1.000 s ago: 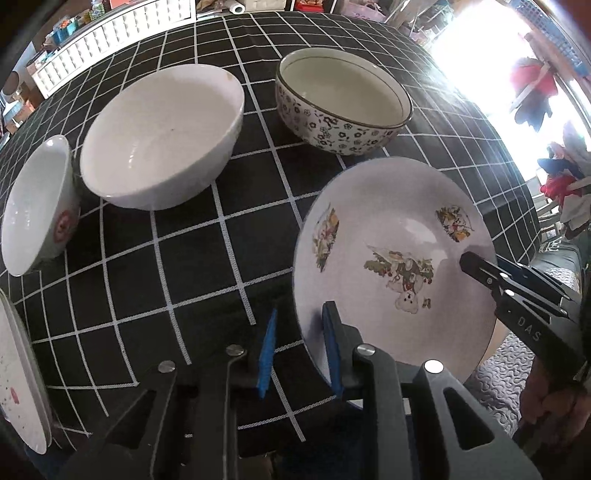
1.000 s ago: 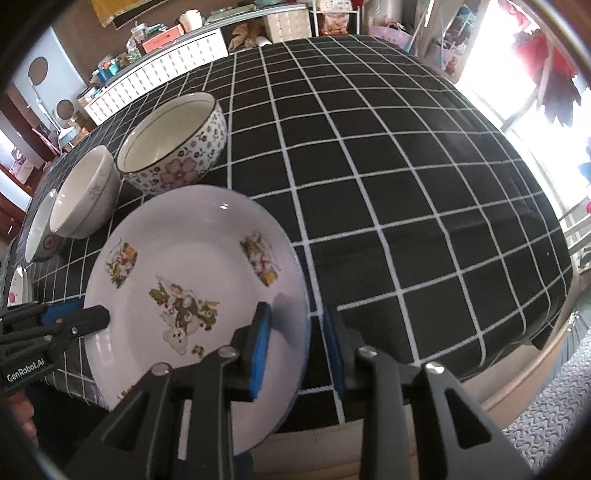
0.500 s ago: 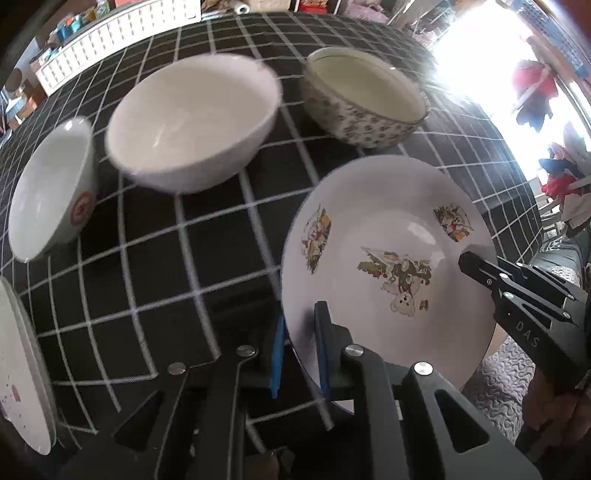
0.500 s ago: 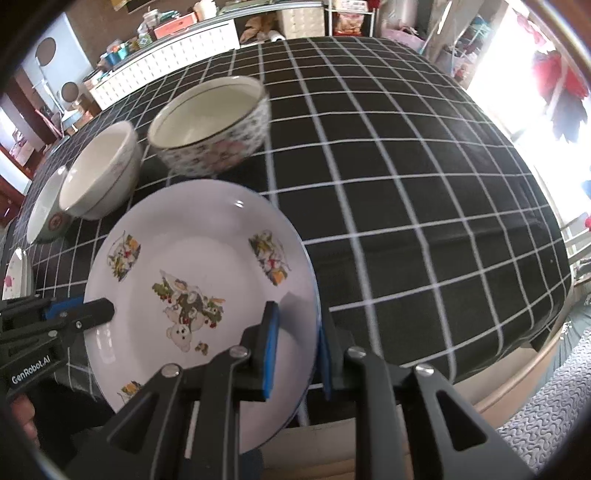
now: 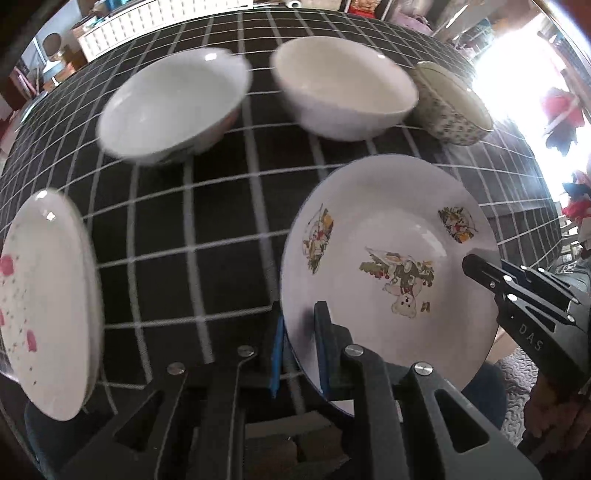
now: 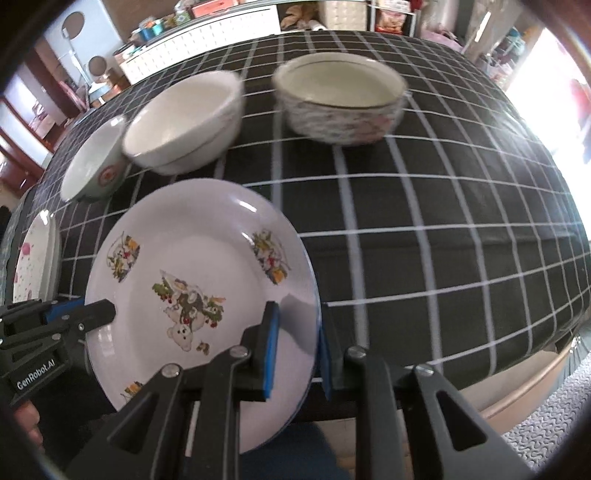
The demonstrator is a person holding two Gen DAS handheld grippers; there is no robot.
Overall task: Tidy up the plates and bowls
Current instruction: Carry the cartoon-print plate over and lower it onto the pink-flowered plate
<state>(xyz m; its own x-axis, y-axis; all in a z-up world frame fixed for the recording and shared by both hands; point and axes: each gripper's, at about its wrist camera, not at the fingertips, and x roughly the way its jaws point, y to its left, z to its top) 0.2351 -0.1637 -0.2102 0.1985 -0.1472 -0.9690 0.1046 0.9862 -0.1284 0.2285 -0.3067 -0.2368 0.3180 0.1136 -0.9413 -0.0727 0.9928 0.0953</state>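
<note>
A white plate with bear pictures (image 5: 388, 254) is held off the table edge by both grippers. My left gripper (image 5: 299, 354) is shut on its left rim. My right gripper (image 6: 295, 350) is shut on its right rim, and the plate also shows in the right wrist view (image 6: 192, 280). Three bowls stand in a row behind it: a small white bowl with a red mark (image 5: 170, 107), a plain white bowl (image 5: 343, 85) and a flower-patterned bowl (image 5: 454, 103). A white plate with pink spots (image 5: 40, 295) lies at the far left.
The table has a black cloth with a white grid (image 5: 207, 221). White drawer units and clutter (image 6: 207, 33) stand behind the table. A bright window (image 5: 517, 66) is at the right. The table's front edge (image 6: 535, 369) is close to the grippers.
Both grippers have carried the bear plate to the left along the table's front. The pink-spotted plate has come much further into view. The bowls look blurred from the motion.
</note>
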